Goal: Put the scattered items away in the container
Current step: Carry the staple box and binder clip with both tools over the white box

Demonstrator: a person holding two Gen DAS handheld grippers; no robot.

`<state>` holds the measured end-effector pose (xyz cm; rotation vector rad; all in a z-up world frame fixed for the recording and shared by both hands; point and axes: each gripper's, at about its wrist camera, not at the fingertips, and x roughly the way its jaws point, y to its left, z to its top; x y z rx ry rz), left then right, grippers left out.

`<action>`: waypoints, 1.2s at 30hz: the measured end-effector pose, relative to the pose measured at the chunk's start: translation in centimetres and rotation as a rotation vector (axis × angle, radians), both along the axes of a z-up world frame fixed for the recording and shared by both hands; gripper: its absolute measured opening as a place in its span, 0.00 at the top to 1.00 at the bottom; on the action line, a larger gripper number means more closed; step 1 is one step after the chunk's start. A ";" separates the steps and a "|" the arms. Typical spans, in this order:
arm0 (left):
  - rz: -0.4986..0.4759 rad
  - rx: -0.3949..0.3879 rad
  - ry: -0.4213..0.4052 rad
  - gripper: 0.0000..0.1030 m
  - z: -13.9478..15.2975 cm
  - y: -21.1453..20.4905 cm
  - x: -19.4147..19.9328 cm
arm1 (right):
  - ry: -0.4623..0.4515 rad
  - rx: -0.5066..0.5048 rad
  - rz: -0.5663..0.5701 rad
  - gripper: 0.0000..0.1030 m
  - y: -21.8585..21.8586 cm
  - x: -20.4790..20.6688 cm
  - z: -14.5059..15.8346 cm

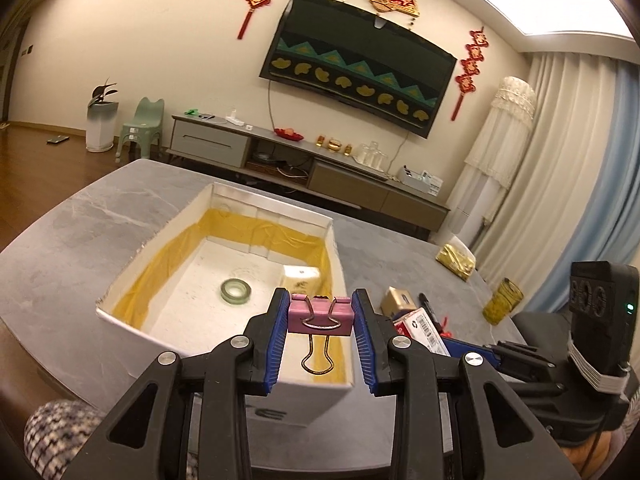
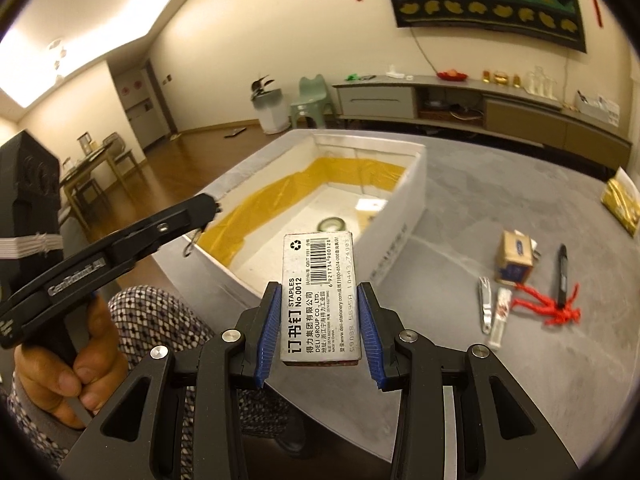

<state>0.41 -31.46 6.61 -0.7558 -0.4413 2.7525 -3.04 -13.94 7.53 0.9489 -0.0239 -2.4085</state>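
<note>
Left wrist view shows the left gripper (image 1: 321, 316) with its jaws closed on a pink binder clip (image 1: 321, 315), held by its two short sides, and one wire handle of the clip hangs down over the near wall of the white container (image 1: 224, 354). This open box stands on the grey worktop (image 1: 80, 224), close to its near edge, and it has a yellow lining along the lower part of its inner walls. On the box floor lies a roll of clear tape (image 1: 236, 291), and a small pale packet (image 1: 301, 278) rests in the far right corner of it. Right wrist view shows the right gripper (image 2: 319, 322) with its jaws closed on a grey box of staples (image 2: 320, 296), gripped at its long sides, with the barcode end pointing away from the camera and toward the container. The staples box is held above the worktop just beside the near right corner of the container. To the right of the container, several things are scattered on the worktop: a small brown carton (image 2: 516, 258), a black marker (image 2: 563, 274), a red knotted cord (image 2: 548, 306), a nail clipper (image 2: 485, 310) and a small white packet (image 2: 501, 316). A gold packet (image 2: 622, 200) lies near the far right edge of the worktop. A hand (image 2: 60, 376) in a checked sleeve holds the handle of the left gripper.
</note>
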 end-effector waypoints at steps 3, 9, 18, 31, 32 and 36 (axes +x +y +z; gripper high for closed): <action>0.015 -0.002 -0.017 0.68 0.0 -0.7 -1.1 | 0.003 0.012 0.027 0.61 -1.1 -0.9 0.6; 0.045 0.004 -0.064 0.68 -0.1 -2.4 -3.9 | -0.005 0.025 0.070 0.61 -3.2 -3.2 1.4; 0.076 0.028 -0.111 0.68 -0.2 -4.1 -8.9 | 0.006 0.090 0.088 0.61 -4.9 -6.2 2.3; 0.070 0.022 -0.219 0.68 -2.0 -4.5 -16.1 | -0.080 0.133 0.079 0.61 -5.7 -12.6 2.2; 0.072 0.021 -0.223 0.68 -2.0 -4.5 -16.8 | -0.090 0.135 0.079 0.61 -5.8 -13.1 2.2; 0.074 0.029 -0.251 0.68 -2.3 -4.9 -19.1 | -0.124 0.153 0.086 0.61 -6.6 -15.1 1.6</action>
